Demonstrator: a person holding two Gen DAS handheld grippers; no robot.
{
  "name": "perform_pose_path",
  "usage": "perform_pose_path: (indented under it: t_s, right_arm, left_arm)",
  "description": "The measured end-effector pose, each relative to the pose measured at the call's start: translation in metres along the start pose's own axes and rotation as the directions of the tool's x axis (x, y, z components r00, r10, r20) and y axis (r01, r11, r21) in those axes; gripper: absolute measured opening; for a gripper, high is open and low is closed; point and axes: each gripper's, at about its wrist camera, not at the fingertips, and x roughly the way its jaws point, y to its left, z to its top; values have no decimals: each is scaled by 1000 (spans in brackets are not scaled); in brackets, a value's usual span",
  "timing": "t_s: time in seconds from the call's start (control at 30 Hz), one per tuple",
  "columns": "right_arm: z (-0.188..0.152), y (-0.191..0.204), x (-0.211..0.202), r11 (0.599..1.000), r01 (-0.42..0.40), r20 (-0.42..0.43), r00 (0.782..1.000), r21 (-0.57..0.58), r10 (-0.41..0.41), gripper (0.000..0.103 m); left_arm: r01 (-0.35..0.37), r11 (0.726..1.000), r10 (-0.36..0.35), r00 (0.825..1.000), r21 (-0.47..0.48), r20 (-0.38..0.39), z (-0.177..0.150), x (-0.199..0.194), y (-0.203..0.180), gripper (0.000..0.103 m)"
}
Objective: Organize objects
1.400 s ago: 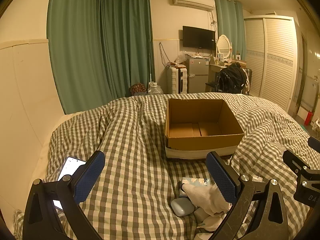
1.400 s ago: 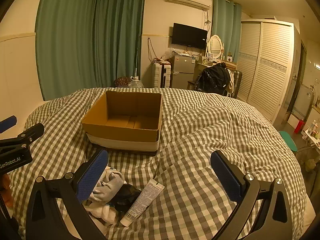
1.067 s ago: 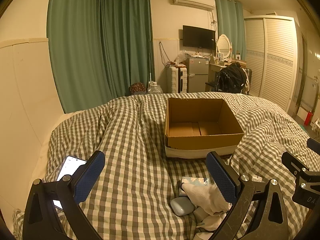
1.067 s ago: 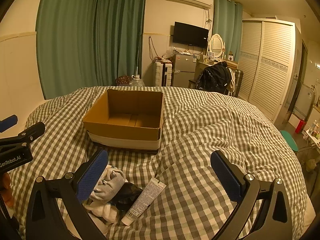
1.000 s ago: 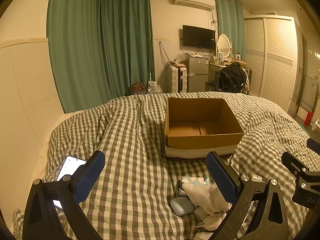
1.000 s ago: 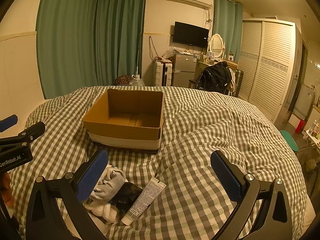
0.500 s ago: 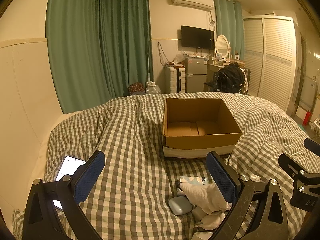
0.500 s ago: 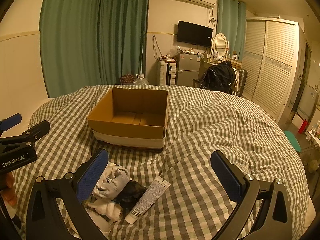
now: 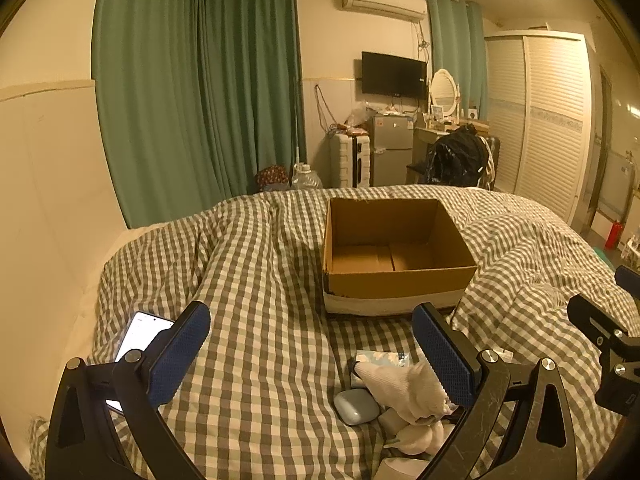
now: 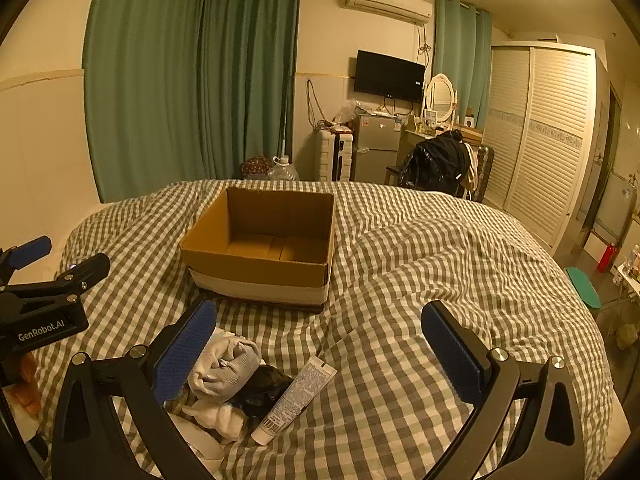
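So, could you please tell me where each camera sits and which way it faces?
Left wrist: on the left gripper, low over the bed, facing the cardboard box; open fingers frame it, right gripper at the edge.
Right wrist: on the right gripper, facing the same way; left gripper at the edge.
Both share the box and socks.

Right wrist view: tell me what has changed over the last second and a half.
The right gripper has eased slightly forward and to the left: the cardboard box and the tube now sit further right in its view. Nothing was gripped or released. Both grippers stay open; the left gripper barely shifted. The box is still empty, and the sock pile, earbud case and phone lie unmoved.
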Motion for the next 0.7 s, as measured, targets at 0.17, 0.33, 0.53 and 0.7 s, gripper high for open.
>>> perform_pose_path:
  t_s: [0.17, 0.33, 0.53, 0.7]
  right_arm:
    - [4, 1, -10, 999, -31, 11, 999, -6, 31, 103]
    - [-4, 2, 0, 998, -68, -59, 996, -3, 68, 103]
    - [-26, 7, 32, 998, -39, -173, 984, -39, 32, 103]
    - [-40, -1, 53, 997, 27, -217, 975, -74, -42, 98]
  left_arm:
    - [21, 1000, -21, 1000, -6, 0, 1, -6, 3, 103]
    - [34, 999, -33, 998, 22, -58, -9, 5, 1, 103]
    - [95, 994, -85, 984, 58, -154, -28, 29, -14, 103]
    - [192, 975, -159, 954, 109, -256, -46, 50, -41, 103]
